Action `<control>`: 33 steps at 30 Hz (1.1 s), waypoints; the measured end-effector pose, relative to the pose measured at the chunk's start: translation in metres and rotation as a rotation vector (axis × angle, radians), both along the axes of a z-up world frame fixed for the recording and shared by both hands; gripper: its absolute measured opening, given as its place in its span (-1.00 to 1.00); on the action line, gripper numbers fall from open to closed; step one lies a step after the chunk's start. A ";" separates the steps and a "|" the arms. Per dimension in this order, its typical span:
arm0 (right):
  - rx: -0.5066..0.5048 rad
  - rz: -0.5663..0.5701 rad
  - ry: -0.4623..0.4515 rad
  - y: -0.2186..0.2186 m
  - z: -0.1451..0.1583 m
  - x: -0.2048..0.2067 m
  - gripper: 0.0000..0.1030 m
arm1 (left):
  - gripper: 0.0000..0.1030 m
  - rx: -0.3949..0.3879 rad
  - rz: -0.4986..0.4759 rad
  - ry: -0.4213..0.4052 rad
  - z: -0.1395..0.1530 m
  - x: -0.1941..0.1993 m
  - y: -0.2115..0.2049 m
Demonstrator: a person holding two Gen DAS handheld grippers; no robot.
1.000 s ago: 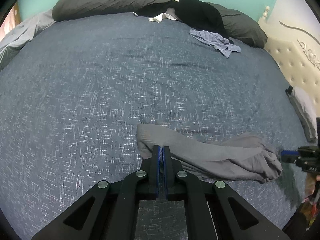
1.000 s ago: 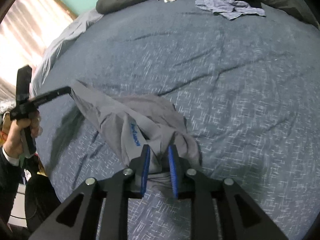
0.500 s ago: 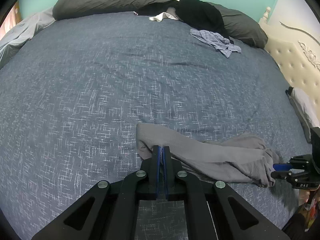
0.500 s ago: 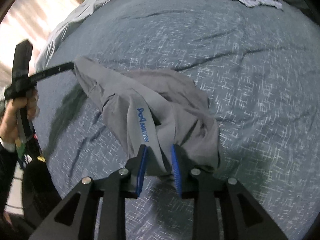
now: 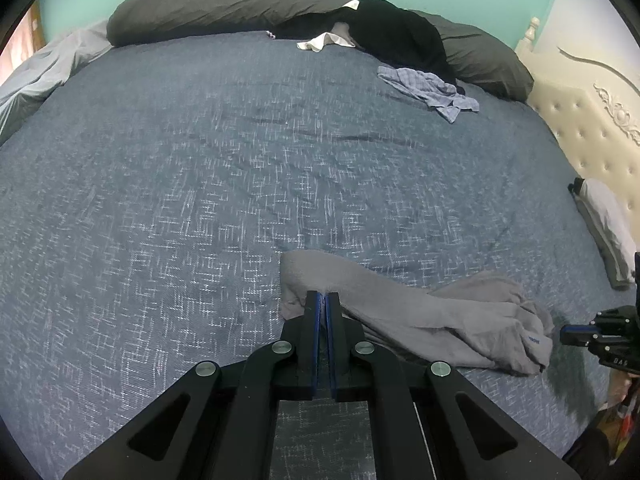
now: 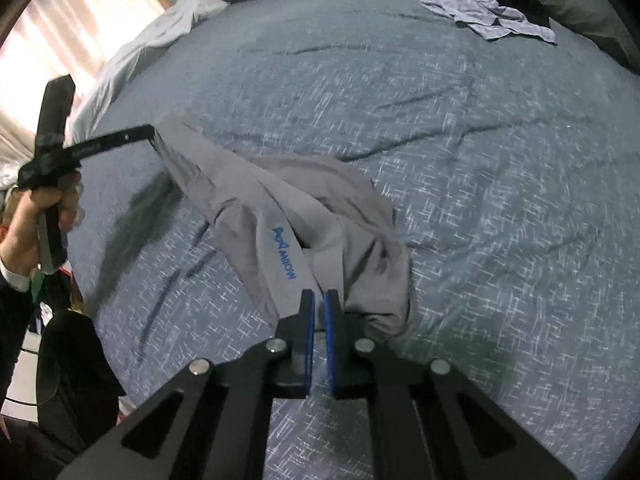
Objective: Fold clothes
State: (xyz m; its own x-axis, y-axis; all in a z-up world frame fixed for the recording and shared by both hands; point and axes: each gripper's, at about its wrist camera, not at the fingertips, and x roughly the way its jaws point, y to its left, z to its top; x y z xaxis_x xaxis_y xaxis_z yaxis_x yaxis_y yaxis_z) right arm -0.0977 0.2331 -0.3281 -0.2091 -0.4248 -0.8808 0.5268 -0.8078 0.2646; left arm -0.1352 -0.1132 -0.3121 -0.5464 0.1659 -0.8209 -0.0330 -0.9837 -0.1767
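A crumpled grey garment [image 5: 420, 316] with blue lettering on its band lies near the front of the blue bedspread [image 5: 200, 160]. My left gripper [image 5: 323, 294] is shut on its left corner and holds that corner just above the bed. In the right wrist view the same garment [image 6: 248, 196] stretches between both tools. My right gripper [image 6: 319, 294] has its jaws closing, and the blue pads press on the band's near end. The left gripper [image 6: 152, 132] shows there at the far corner, with a hand [image 6: 52, 204] on its handle. The right gripper [image 5: 564, 330] appears at the left view's right edge.
A blue checked garment [image 5: 428, 88] and a black clothes pile [image 5: 396, 36] lie at the far side against long dark pillows [image 5: 200, 8]. A cream tufted headboard [image 5: 592, 120] and a pale pillow [image 5: 608, 220] are on the right. A curtained window [image 6: 60, 40] is on the left.
My right gripper's jaws have come together on the garment's band, where before they stood apart around it. The left gripper has kept its hold and its place.
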 end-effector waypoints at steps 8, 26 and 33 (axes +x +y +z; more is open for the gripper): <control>-0.017 -0.030 -0.095 0.008 -0.008 -0.004 -0.79 | -0.95 -0.002 0.008 -0.008 -0.002 0.001 -0.001; -0.053 -0.031 -0.082 -0.012 -0.017 -0.010 -0.83 | -0.95 0.012 0.014 -0.005 -0.002 0.002 -0.005; -0.073 -0.052 0.051 -0.003 0.023 -0.012 -0.92 | -0.95 0.019 0.018 0.039 0.017 0.005 -0.004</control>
State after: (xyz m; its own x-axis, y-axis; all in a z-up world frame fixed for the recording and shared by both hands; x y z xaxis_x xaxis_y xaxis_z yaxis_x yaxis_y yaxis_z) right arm -0.1097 0.2299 -0.3049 -0.2761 -0.4752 -0.8354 0.4989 -0.8138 0.2980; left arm -0.1300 -0.1175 -0.2949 -0.5810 0.1712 -0.7957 -0.0230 -0.9807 -0.1943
